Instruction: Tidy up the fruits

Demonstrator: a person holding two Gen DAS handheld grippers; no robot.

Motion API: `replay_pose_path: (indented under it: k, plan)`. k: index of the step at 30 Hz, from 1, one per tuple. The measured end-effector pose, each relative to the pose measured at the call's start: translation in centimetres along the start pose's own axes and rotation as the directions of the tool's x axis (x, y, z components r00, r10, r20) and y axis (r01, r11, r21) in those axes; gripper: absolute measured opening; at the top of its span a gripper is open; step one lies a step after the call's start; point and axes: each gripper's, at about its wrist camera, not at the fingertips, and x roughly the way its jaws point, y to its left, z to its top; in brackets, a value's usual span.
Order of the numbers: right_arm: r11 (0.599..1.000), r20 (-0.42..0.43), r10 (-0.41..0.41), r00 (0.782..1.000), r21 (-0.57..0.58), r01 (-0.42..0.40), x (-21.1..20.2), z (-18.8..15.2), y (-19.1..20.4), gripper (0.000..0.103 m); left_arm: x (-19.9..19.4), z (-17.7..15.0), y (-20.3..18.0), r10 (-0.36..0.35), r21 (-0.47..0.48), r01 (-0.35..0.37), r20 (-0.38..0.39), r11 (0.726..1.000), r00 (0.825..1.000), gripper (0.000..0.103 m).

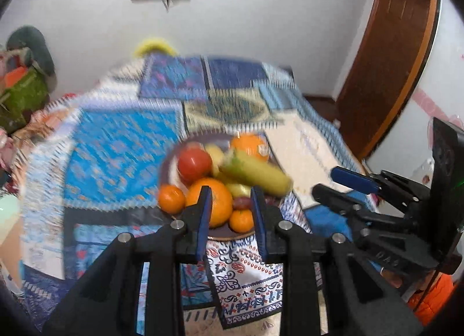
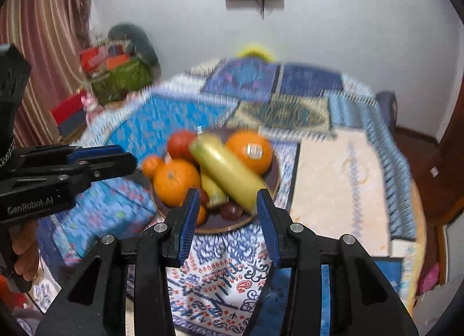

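While the plate (image 1: pixel 171 159) of fruit (image 1: pixel 208 202) rests on the patterned tabletop (image 1: pixel 116 144), the left gripper (image 1: pixel 232 214) and right gripper (image 2: pixel 229 214) hover above its near rim, fingers (image 2: pixel 190 220) apart, nothing between them.

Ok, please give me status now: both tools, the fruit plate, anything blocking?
Left tool and right tool empty, above the table. Fruit piled on plate, corn cob on top. Nothing blocking.

Two big oranges (image 2: pixel 176 181); one tomato (image 2: pixel 180 145); one plate (image 2: pixel 274 180)
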Motion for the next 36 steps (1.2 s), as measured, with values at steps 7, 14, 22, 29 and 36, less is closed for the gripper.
replay_pose_path:
  k: [7, 14, 22, 29, 36]
  plan:
    - [1.0, 0.245, -0.027, 0.969, -0.002, 0.029, -9.9, 2.8, 2.0, 0.038, -11.2, 1.1, -1.7, 0.06, 0.033, -0.072, 0.271, 0.997, 0.961, 0.027]
    - [0.999, 0.447, -0.03, 0.894, -0.005, 0.036, -18.8, 3.0, 4.6, 0.038, -19.7, 0.1, -4.2, 0.081, 0.067, -0.125, 0.455, 0.99, 0.887, 0.058]
    - [0.999, 0.54, -0.039, 0.841, 0.005, 0.043, -23.3, 2.0, 6.7, 0.063, -25.5, -1.2, -5.4, 0.074, 0.064, -0.135, 0.573, 0.989, 0.816, 0.095]
    - [0.995, 0.581, -0.095, 0.808, 0.021, 0.102, -24.3, 1.1, 8.2, 0.099, -27.7, -2.2, -6.2, 0.064, 0.076, -0.142, 0.619, 0.987, 0.782, 0.103]
    - [0.992, 0.593, -0.116, 0.797, 0.037, 0.117, -24.8, 0.4, 8.2, 0.103, -28.1, -2.7, -6.5, 0.069, 0.073, -0.147, 0.627, 0.987, 0.776, 0.103]
